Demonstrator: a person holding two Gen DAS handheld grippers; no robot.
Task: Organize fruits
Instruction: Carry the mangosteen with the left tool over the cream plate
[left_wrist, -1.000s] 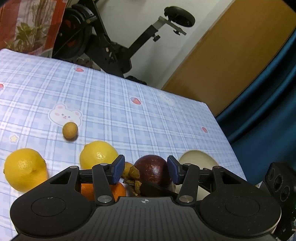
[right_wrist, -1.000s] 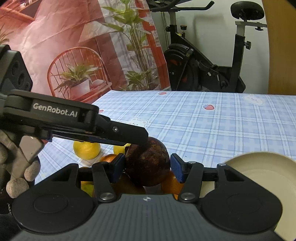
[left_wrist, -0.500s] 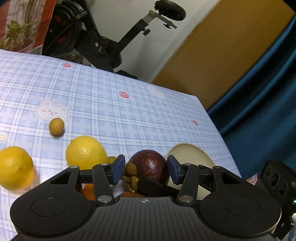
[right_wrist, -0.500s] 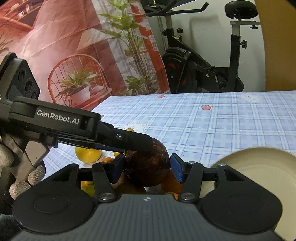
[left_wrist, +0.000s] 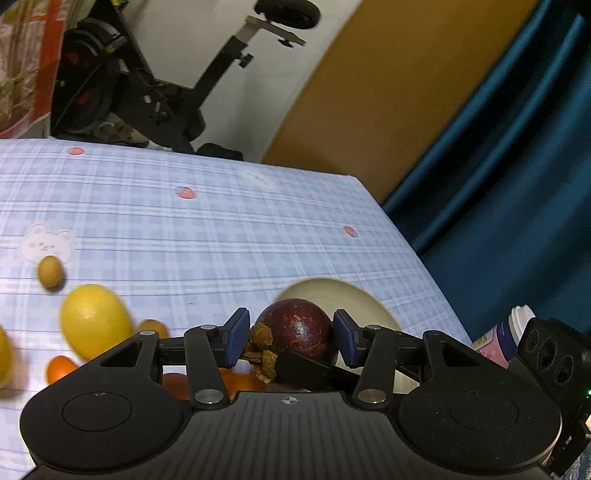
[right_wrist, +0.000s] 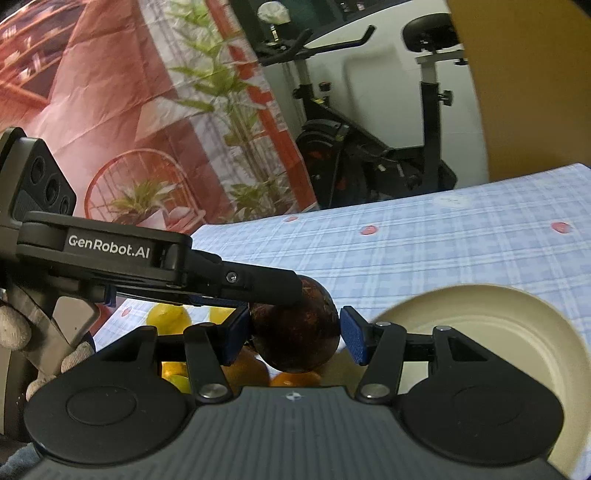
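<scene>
On the blue plaid tablecloth (left_wrist: 207, 236), the cream plate (right_wrist: 491, 332) lies near right, while both the left gripper (left_wrist: 290, 338) and right gripper (right_wrist: 295, 332) close around the dark mangosteen (left_wrist: 297, 328), above oranges (right_wrist: 245, 369), with a lemon (left_wrist: 94, 319) left.

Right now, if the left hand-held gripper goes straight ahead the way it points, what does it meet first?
The left hand-held gripper already has the mangosteen between its fingers. Beyond that lies the cream plate, probably the first thing met; depth is unclear.
</scene>
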